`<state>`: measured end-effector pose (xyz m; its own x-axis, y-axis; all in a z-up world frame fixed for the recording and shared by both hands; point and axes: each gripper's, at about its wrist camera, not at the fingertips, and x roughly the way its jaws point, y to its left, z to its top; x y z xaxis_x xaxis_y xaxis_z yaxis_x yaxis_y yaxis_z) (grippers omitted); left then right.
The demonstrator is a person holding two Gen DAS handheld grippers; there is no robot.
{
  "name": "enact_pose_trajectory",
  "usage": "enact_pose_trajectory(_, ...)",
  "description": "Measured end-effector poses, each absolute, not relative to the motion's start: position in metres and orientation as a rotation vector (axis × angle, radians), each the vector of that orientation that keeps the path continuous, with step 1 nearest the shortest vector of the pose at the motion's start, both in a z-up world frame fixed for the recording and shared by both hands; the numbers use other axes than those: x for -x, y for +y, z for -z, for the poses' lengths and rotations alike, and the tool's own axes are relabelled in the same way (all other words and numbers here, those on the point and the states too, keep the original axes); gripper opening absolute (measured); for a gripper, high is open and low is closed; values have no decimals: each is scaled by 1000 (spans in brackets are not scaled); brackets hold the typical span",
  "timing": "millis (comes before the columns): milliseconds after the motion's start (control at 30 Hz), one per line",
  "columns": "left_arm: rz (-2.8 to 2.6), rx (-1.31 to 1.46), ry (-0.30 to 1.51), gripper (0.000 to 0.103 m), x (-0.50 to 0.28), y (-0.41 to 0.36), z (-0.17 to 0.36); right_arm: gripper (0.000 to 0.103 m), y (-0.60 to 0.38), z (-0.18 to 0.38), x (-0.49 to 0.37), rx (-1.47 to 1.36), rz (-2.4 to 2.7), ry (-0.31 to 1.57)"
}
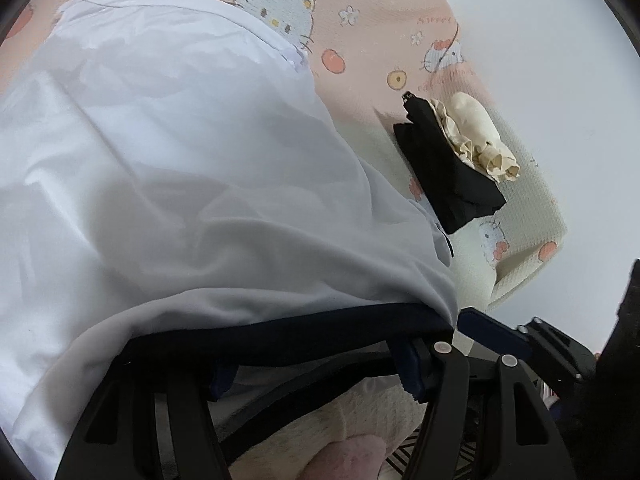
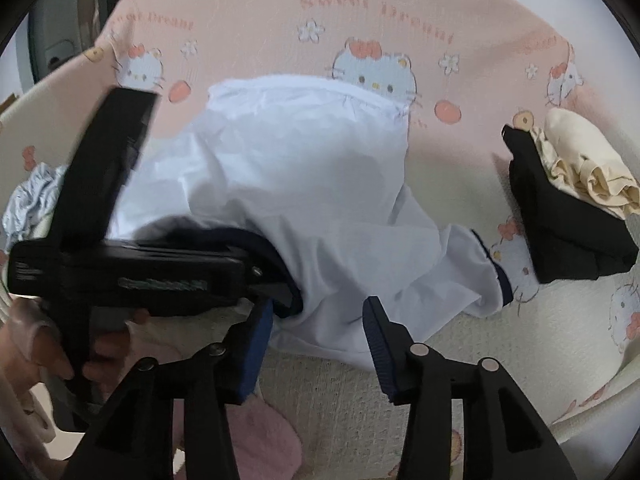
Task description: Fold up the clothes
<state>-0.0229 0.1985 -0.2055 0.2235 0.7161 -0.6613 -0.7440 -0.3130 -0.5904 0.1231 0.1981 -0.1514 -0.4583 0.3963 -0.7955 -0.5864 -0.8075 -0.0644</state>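
Observation:
A white shirt (image 1: 160, 152) with navy trim lies crumpled on the bed and fills most of the left wrist view. Its navy-edged hem (image 1: 280, 332) drapes across the tips of my left gripper (image 1: 316, 372), whose blue pads (image 1: 412, 368) stand apart, open. In the right wrist view the same shirt (image 2: 304, 168) sits mid-frame, one navy-cuffed sleeve (image 2: 496, 276) pointing right. There the left gripper (image 2: 280, 292) comes in from the left and meets the navy hem. My right gripper (image 2: 318, 344) is open at the shirt's near edge, with white cloth between its pads (image 2: 256, 340).
The pink and cream cartoon-cat sheet (image 2: 360, 12) covers the bed. A folded black garment (image 2: 568, 236) with a cream ruffled one (image 2: 588, 168) on top lies to the right. A pale blue garment (image 2: 28, 200) lies at the left. A hand (image 2: 36, 344) holds the left gripper.

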Motion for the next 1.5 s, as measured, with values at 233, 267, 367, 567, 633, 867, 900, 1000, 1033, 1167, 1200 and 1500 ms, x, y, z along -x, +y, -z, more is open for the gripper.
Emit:
enact_pose_trajectory(233, -1447, 1170, 52, 61, 22, 197, 206, 46, 212, 168, -99, 1162, -2151, 226)
enact_pose_trajectory(267, -1446, 1169, 46, 61, 23, 197, 206, 46, 214, 168, -97, 1144, -2138, 215)
enact_pose_trajectory(367, -1432, 1193, 10, 62, 27, 198, 208, 6, 219, 168, -95, 1131, -2122, 223)
enact_pose_trajectory(567, -1432, 1242, -23, 61, 30, 210, 208, 6, 208, 146, -105, 1006, -2154, 201)
enact_pose_trajectory(633, -1443, 1238, -7, 62, 28, 215, 206, 6, 205, 142, -105, 989, -2154, 172)
enact_pose_trajectory(867, -1493, 1226, 27, 65, 27, 229, 204, 5, 207, 132, -106, 941, -2171, 194)
enact_pose_trajectory(900, -1513, 1220, 27, 57, 28, 229, 204, 5, 206, 131, -105, 941, -2169, 189)
enact_pose_trajectory(1000, -1571, 1195, 14, 5, 32, 224, 200, 5, 209, 133, -105, 946, -2151, 195)
enact_pose_trajectory(1033, -1589, 1183, 6, 5, 35, 221, 198, 5, 210, 133, -105, 947, -2145, 205)
enact_pose_trajectory(1167, -1661, 1135, -28, 4, 44, 208, 187, 5, 217, 133, -108, 951, -2125, 241)
enact_pose_trajectory(1200, -1679, 1123, -36, 3, 47, 205, 184, 5, 218, 132, -109, 948, -2123, 241)
enact_pose_trajectory(1500, -1827, 999, -103, 3, 65, 173, 155, 5, 212, 119, -107, 926, -2144, 207)
